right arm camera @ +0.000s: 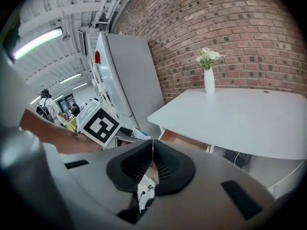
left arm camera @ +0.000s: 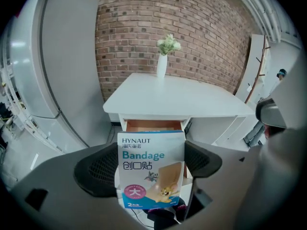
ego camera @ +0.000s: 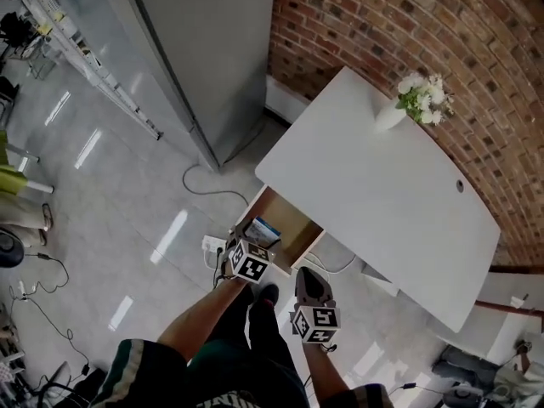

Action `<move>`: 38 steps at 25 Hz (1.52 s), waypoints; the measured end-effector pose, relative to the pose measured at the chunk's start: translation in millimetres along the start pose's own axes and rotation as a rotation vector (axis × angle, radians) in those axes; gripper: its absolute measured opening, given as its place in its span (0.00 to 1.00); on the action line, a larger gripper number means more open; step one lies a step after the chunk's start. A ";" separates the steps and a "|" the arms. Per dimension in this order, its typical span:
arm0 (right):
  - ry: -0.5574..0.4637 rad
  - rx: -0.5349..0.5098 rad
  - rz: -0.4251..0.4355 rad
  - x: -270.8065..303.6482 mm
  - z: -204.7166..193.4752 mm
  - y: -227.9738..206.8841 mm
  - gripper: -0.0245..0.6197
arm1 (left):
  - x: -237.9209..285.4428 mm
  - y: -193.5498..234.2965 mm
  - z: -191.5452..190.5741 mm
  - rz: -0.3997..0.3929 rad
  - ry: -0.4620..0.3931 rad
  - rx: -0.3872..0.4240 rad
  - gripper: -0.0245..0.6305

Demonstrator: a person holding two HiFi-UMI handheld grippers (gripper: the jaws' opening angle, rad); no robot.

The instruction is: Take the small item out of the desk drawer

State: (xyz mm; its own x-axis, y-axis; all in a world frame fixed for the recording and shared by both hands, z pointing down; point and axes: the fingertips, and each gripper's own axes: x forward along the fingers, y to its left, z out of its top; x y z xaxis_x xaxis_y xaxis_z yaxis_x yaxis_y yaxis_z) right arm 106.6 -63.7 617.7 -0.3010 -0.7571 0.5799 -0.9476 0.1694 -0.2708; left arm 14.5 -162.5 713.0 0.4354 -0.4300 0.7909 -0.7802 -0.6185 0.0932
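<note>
**Left tool**: Its jaws are closed on a bandage box, one pad against each narrow side. The box stands upright with its printed front facing the tool's camera. The grip sits across the middle of the box's width, and top and bottom both stick out past the pads.

**Right tool**: The jaws are pressed together with nothing between them. You hold it low, beside the left one and nearer your body.

**Location of the item:** The box is in your left tool, in front of the open drawer. The head view shows it close to the drawer's front edge. The left gripper view shows the drawer mouth behind it and apart from it. I judge it lifted clear, though the head view alone does not settle that.

**Handling:** This looks like a light, thin card carton with a glossy printed skin.
- It should weigh almost nothing, but the walls will buckle under hard pressure.
- The smooth faces may slip if the grip loosens.
- A side-to-side hold near the middle, as you have now, suits it, and moderate pressure is enough.

**Surroundings:** The drawer hangs open under the white tabletop. A vase of flowers stands at the far edge against the brick wall. A cable lies on the floor beside the drawer.
</note>
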 end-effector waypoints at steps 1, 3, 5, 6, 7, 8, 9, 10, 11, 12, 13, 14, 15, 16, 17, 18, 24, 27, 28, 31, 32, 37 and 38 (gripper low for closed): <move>-0.011 -0.005 0.003 -3.0 7.7 2.5 0.08 | -8.9 1.6 5.5 0.003 -0.011 0.000 0.71; -0.033 -0.018 0.001 -9.7 23.1 4.5 0.08 | -27.4 4.2 17.3 0.010 -0.039 0.003 0.71; -0.059 -0.025 -0.009 -13.0 38.8 3.5 0.08 | -45.4 9.2 29.7 0.021 -0.069 0.004 0.71; -0.074 -0.030 -0.013 -14.1 47.2 3.0 0.08 | -54.0 12.3 35.7 0.027 -0.085 0.002 0.71; -0.089 -0.037 -0.015 -15.4 55.7 3.3 0.08 | -62.6 15.2 41.6 0.035 -0.101 -0.001 0.71; -0.103 -0.046 -0.014 -17.1 63.6 4.8 0.08 | -71.4 17.7 47.1 0.042 -0.117 -0.003 0.71; -0.115 -0.055 -0.010 -19.0 70.7 7.3 0.08 | -80.6 19.8 52.3 0.050 -0.132 -0.005 0.71; -0.127 -0.063 -0.005 -20.9 77.7 10.2 0.08 | -89.7 21.7 58.2 0.056 -0.147 -0.004 0.71; -0.139 -0.072 0.000 -22.1 85.7 12.5 0.08 | -98.0 23.5 65.9 0.063 -0.164 -0.001 0.71; -0.152 -0.082 0.005 -22.7 95.1 14.0 0.08 | -105.3 25.2 76.0 0.070 -0.183 0.003 0.71; -0.167 -0.094 0.010 -23.1 105.6 15.2 0.08 | -111.8 26.5 87.8 0.078 -0.204 0.009 0.71; -0.182 -0.106 0.014 -23.4 116.6 16.6 0.08 | -118.0 27.3 100.0 0.086 -0.227 0.013 0.71; -0.198 -0.118 0.017 -24.0 127.0 18.8 0.08 | -124.2 27.5 111.2 0.092 -0.249 0.017 0.71; -0.215 -0.128 0.020 -24.7 136.6 22.0 0.08 | -130.7 27.5 120.7 0.098 -0.270 0.022 0.71; -0.232 -0.136 0.025 -25.9 145.4 26.0 0.08 | -137.6 27.0 128.3 0.102 -0.288 0.031 0.71; -0.249 -0.145 0.031 -27.6 153.4 30.0 0.08 | -144.6 26.2 134.1 0.107 -0.303 0.043 0.71; -0.330 -0.201 0.045 -37.8 195.8 40.4 0.08 | -183.8 19.7 171.1 0.112 -0.406 0.102 0.71; -0.361 -0.210 0.042 -41.9 208.8 42.8 0.08 | -205.2 18.1 182.1 0.109 -0.448 0.114 0.71; -0.371 -0.213 0.039 -43.5 213.9 42.4 0.08 | -211.7 18.3 187.2 0.112 -0.462 0.118 0.71; -0.401 -0.225 0.032 -51.1 228.4 39.0 0.08 | -227.4 16.5 203.6 0.117 -0.510 0.130 0.71; -0.410 -0.230 0.032 -53.2 232.5 39.2 0.08 | -232.4 16.4 208.8 0.119 -0.526 0.135 0.71; -0.446 -0.250 0.046 -59.4 245.5 49.4 0.08 | -248.2 20.5 219.5 0.131 -0.562 0.142 0.71; -0.450 -0.253 0.049 -60.0 246.4 52.1 0.08 | -249.5 21.1 219.1 0.132 -0.563 0.141 0.71</move>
State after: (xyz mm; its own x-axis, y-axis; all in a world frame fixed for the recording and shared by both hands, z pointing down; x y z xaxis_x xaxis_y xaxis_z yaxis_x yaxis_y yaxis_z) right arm 101.6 -165.0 379.5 -0.3231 -0.9313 0.1684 -0.9463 0.3169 -0.0631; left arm -12.2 -212.3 385.1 0.5405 -0.7678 0.3439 -0.7932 -0.6013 -0.0958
